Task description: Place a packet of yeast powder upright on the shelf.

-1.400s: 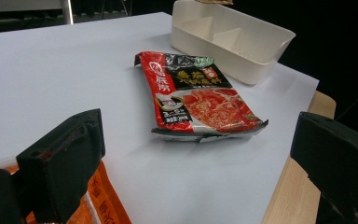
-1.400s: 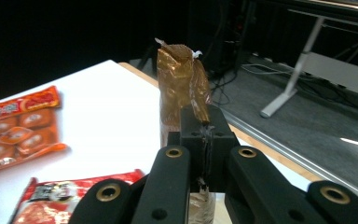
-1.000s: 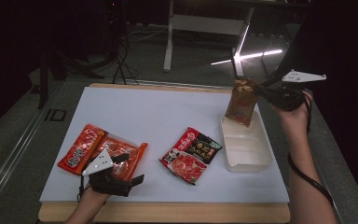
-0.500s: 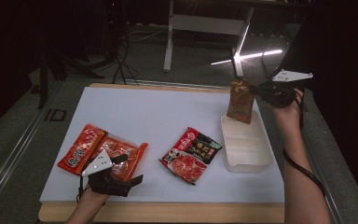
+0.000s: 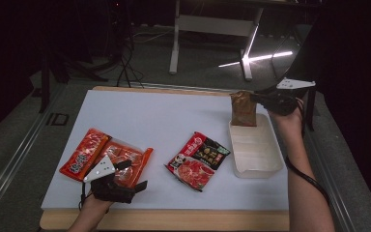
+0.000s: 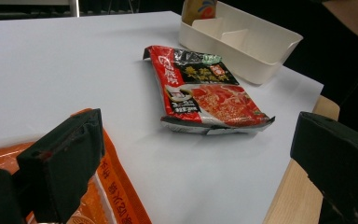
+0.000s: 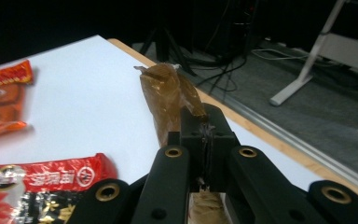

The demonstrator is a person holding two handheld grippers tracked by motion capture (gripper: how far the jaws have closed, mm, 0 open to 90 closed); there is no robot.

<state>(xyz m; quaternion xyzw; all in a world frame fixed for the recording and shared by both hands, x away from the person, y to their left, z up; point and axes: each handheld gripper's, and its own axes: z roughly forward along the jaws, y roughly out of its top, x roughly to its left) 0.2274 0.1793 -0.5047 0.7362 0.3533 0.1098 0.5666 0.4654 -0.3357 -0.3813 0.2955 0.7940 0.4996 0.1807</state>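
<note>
A white table top [image 5: 174,121] with a bare wooden edge along its near and far sides carries everything. On its left lie two orange-red sachets side by side, one [image 5: 83,153] just left of the other [image 5: 131,162]; near the middle lies a red-and-black sachet [image 5: 198,160] printed with a food picture. At the right stands a white divided tray [image 5: 256,153], well apart from the orange pair.

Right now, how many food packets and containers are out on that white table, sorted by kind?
Orange-red packets, lying side by side at the left: 2
Red-and-black packet, lying flat mid-table: 1
Brown packet, held upright over the tray's far end by the right gripper: 1
White divided tray: 1
Total: 5
</note>
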